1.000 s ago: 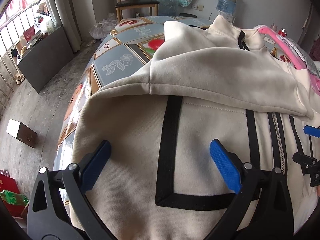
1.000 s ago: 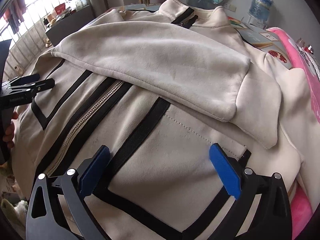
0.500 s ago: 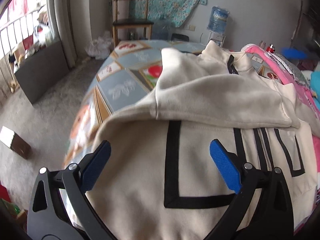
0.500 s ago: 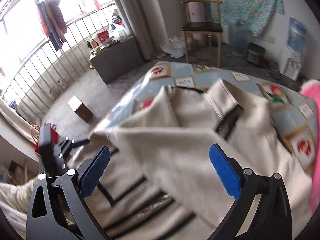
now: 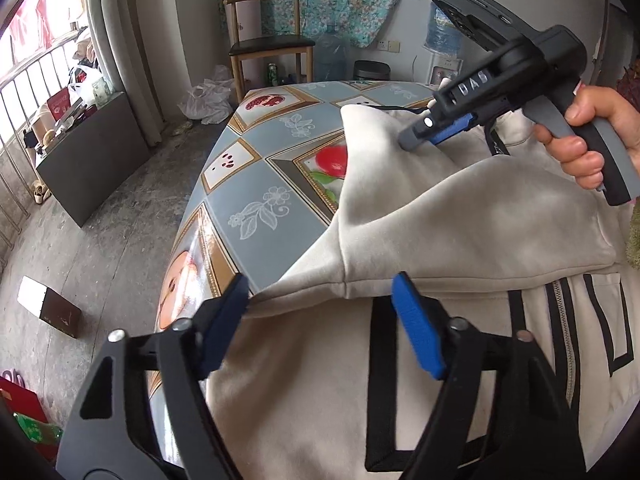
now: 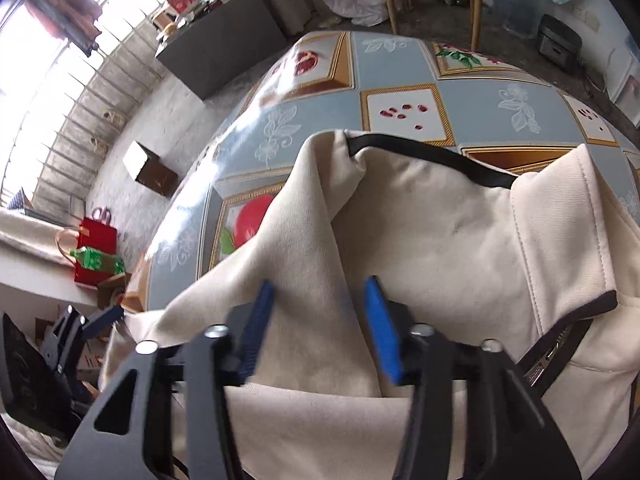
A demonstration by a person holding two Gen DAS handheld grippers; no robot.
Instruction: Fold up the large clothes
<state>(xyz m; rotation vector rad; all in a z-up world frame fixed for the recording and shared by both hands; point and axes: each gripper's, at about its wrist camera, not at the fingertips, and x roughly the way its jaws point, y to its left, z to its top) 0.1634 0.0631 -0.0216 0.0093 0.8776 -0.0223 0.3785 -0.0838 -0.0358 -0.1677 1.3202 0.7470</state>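
Observation:
A cream zip jacket [image 5: 460,216] with black trim lies on the patterned table [image 5: 256,184], one sleeve folded across its chest. My left gripper [image 5: 320,300] is open, its blue fingers straddling the fold at the jacket's left edge. My right gripper [image 6: 318,312] is open and narrower, its fingers around a ridge of cloth at the shoulder near the collar [image 6: 560,216]. It also shows in the left wrist view [image 5: 432,136], held by a hand, tips on the far shoulder.
A wooden chair [image 5: 268,44], water bottles and a bin stand beyond the table. A grey cabinet [image 5: 88,160] lines the window wall at left. A small box [image 5: 48,308] and a red bag [image 6: 94,248] lie on the floor.
My right gripper has swung up from the jacket's lower front to the far shoulder and its jaws have narrowed. My left gripper has moved up to the sleeve fold at the left edge.

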